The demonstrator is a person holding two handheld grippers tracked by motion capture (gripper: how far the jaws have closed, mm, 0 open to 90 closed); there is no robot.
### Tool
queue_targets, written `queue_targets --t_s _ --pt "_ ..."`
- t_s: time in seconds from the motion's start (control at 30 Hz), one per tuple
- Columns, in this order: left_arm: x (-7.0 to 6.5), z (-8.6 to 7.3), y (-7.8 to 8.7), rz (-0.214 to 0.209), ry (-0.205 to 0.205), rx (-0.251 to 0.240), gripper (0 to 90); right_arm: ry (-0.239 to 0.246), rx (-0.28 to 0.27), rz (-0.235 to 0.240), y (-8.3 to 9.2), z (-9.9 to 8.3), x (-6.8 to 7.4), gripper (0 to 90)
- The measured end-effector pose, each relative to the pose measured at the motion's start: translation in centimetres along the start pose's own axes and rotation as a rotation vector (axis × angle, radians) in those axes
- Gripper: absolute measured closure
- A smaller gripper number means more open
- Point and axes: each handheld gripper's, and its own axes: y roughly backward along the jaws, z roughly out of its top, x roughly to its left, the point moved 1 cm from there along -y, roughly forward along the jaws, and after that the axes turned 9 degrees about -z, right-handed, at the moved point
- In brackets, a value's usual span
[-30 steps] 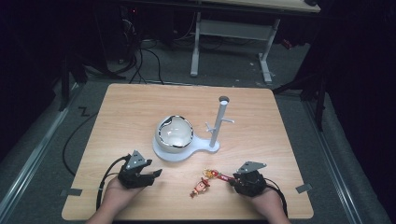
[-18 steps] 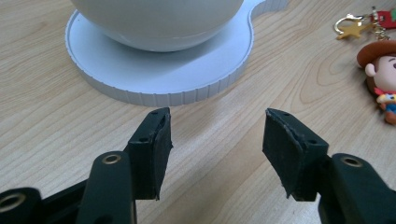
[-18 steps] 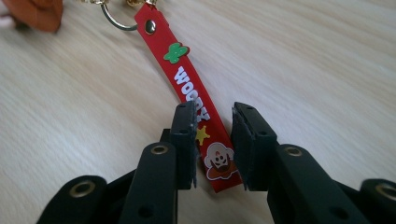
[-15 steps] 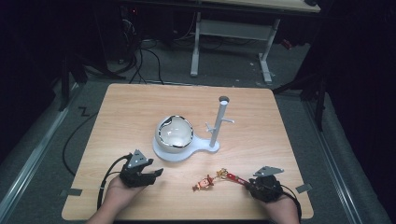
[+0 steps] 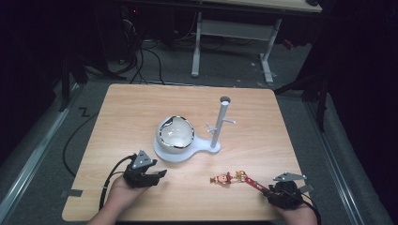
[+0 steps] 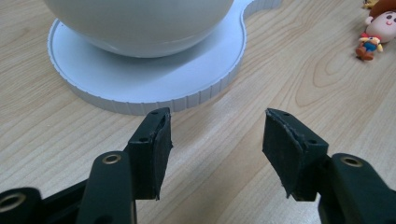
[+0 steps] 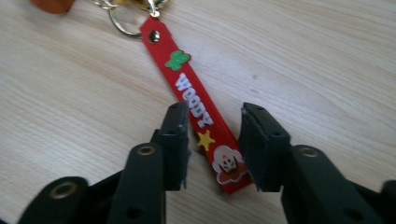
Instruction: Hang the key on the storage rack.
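Right hand-held gripper point(image 7: 212, 140) straddles the red strap point(image 7: 196, 109) tail, jaws part-open and not pinching, strap's long axis running from it toward the white stand point(image 5: 187, 152) on the tabletop point(image 5: 131, 112); left hand-held gripper point(image 6: 215, 140) open, empty, farther off.

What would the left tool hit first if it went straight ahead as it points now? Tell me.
Most likely the white round base under the bowl: it lies straight ahead of the open left tool, with bare table between. The exact gap is hard to judge.
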Motion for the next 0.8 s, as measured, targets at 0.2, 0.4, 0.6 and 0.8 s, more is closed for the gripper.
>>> queue_targets --t_s 0.2,0.4,0.6,0.8 --pt "0.0 -0.1 0.5 0.001 -0.004 -0.007 42.3 0.158 0.119 0.040 -0.3 3.1 1.8 55.5" --pt "0.4 -0.2 0.7 0.002 0.006 -0.014 42.3 0.288 0.225 0.024 -1.3 6.9 3.7 59.1" --pt "0.1 -0.1 0.9 -0.016 -0.008 -0.018 42.3 0.411 0.373 -0.010 -2.6 8.8 5.3 63.0" --pt "0.2 0.0 1.0 -0.029 -0.009 -0.024 42.3 0.459 0.469 -0.017 -3.4 9.8 5.3 64.9"
